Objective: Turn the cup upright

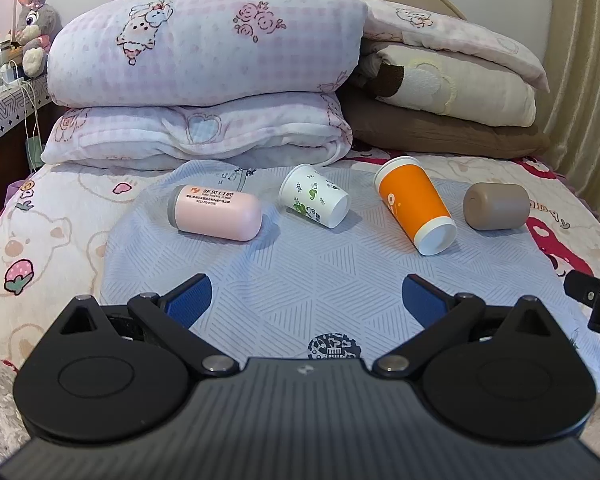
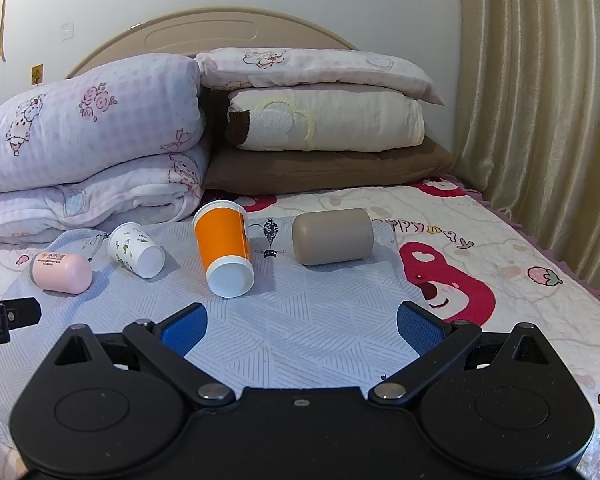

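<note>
Lying on their sides on the bed, pink cup (image 1: 216, 213), white paper cup (image 1: 314, 196), orange cup (image 2: 225, 248) and taupe cup (image 2: 332, 236) are untouched; both grippers' jaws are held apart

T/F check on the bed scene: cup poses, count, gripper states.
1. Four cups lie on their sides on the mat. True: pink cup, white cup, orange cup, brown cup.
2. The orange cup stands upright. False: it lies tipped, base toward the cameras.
3. The left gripper is open and empty. True.
4. The right gripper is shut on the brown cup. False: it is open, short of every cup.
5. The pink cup is the leftmost. True.
6. The white cup touches the orange cup. False: bare mat shows between them.
</note>
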Available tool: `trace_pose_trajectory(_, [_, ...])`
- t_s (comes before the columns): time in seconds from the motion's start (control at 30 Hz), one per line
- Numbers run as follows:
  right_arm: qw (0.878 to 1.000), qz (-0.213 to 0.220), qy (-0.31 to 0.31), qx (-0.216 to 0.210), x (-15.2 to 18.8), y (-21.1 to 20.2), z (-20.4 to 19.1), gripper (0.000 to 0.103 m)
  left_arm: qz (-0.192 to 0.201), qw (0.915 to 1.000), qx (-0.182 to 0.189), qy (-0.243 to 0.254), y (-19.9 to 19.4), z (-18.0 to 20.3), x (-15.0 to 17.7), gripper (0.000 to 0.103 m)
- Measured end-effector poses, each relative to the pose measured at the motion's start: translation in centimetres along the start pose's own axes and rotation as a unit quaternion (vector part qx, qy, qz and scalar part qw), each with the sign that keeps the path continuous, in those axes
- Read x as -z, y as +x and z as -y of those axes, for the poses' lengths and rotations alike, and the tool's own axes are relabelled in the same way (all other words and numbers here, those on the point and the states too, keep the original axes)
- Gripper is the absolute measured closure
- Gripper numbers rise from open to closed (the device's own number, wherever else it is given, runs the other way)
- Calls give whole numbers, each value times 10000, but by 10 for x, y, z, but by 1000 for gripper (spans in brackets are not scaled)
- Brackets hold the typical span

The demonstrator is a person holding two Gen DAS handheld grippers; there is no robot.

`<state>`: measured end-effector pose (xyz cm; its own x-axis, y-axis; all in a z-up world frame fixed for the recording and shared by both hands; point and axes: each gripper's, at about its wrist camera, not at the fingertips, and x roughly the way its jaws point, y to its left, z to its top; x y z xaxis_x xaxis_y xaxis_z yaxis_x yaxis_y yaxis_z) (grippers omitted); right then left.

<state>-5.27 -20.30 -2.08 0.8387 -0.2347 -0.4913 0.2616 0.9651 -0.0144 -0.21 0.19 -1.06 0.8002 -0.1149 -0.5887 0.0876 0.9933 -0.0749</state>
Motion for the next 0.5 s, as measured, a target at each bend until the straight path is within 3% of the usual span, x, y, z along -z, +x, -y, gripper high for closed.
trace_pose_trajectory(0.5, [10000,-31,-23,20,2,0,-3,0,-174,9996,125,-188,5,-3,0,0])
